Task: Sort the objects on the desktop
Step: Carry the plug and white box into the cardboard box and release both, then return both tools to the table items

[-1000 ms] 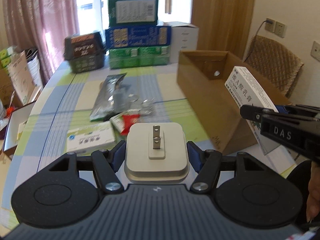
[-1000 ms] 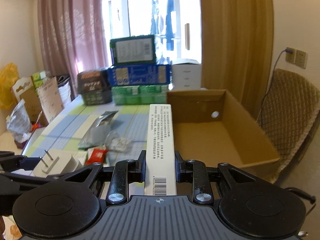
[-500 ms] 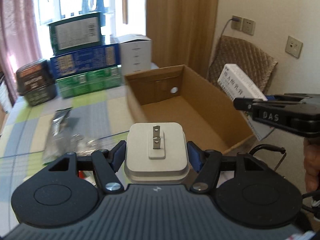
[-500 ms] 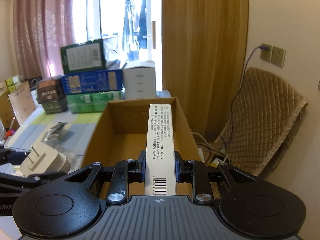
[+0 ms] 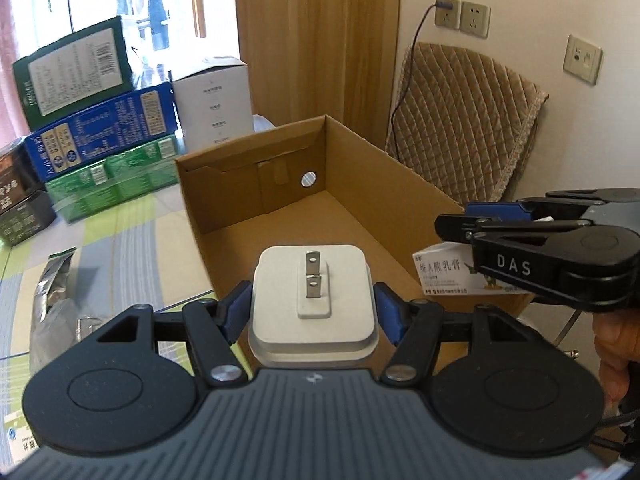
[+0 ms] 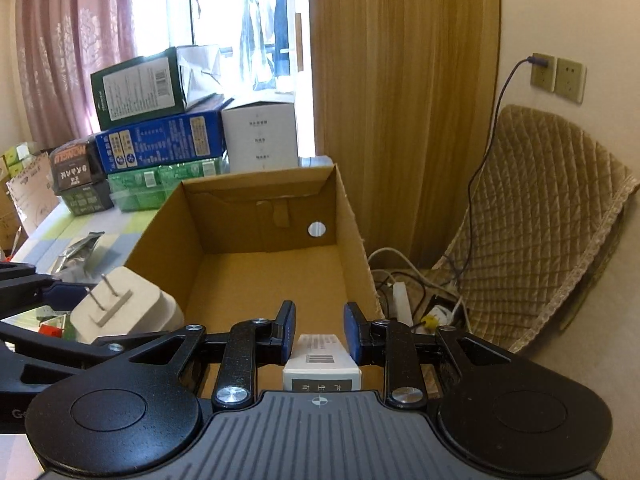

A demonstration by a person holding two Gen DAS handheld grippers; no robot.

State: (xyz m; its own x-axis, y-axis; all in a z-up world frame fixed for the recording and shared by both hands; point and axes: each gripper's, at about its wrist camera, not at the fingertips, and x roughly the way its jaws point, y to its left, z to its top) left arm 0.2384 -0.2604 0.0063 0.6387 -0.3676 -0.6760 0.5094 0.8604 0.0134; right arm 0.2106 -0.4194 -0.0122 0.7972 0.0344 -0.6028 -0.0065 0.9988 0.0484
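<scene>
Gripper status: your left gripper (image 5: 313, 308) is closed on a white plug adapter (image 5: 280, 280). Both blue pads (image 5: 239, 309) press on its sides, and its two metal prongs face up toward the camera. The adapter hangs over the near left edge of the open cardboard box (image 5: 320, 224).

Your right gripper (image 6: 320, 332) is clamped on a white medicine carton (image 6: 322, 356). From the right wrist camera you see the carton end-on between the pads, with a barcode on its upper face. From the left wrist camera its printed face hangs below the fingers, tilted downward, above the box's near right corner. Your hand (image 5: 616, 340) shows at the right edge, under that gripper.

The cardboard box stands on the checked tablecloth (image 5: 120, 240) with its top open. A round hole is cut in its far wall, and its floor is bare.

A silver foil pouch (image 5: 56, 280) lies on the cloth left of the box. A stack of green and blue cartons (image 5: 100, 132) stands near the window behind it. A quilted chair (image 5: 468, 120) stands by the wall to the right.
</scene>
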